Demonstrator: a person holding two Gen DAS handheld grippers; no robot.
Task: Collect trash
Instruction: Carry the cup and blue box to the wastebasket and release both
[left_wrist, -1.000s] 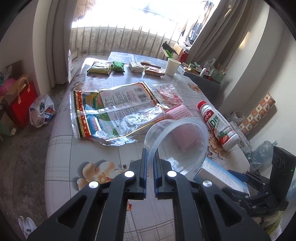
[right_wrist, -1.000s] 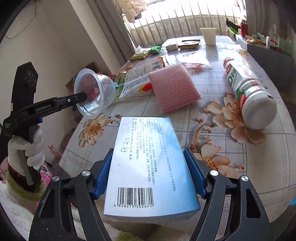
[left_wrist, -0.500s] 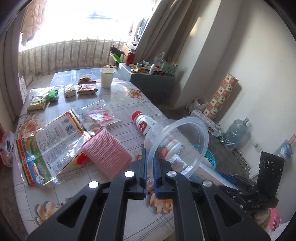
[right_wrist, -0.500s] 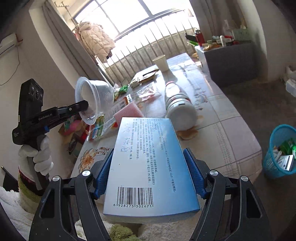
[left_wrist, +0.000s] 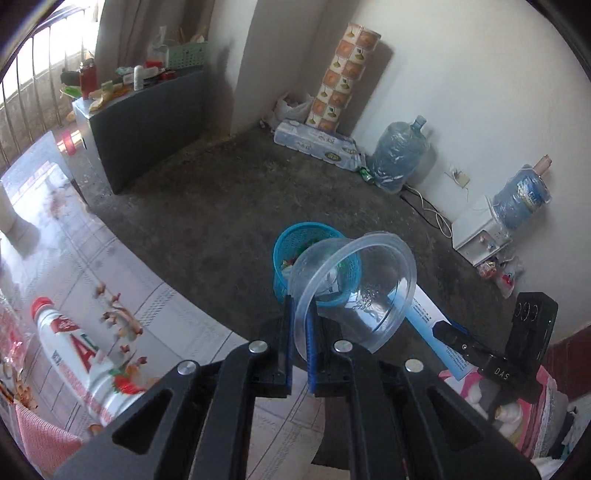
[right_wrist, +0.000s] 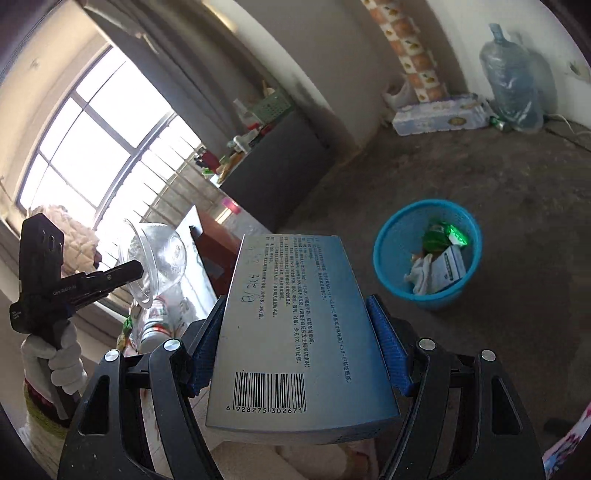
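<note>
Trash fills both grippers: the left gripper has its jaws pinched almost together on the thin wall of a clear plastic cup, which hangs in the air tilted on its side with its wide mouth turned toward the camera. Through and behind the cup shows a blue mesh basket standing on the dark floor, with crumpled wrappers and a small carton already inside it. The right gripper has its jaws spread wide and pressed against the two long sides of a flat blue box, barcode end nearest the camera, printed face up. From the right wrist view the basket sits on the floor ahead and to the right of the box, well apart from it. At the left of that view a gloved hand grips the handle of the left gripper. A white drink bottle lies on its side on the flowered table, near its edge. Two large water jugs stand along the far wall.
</note>
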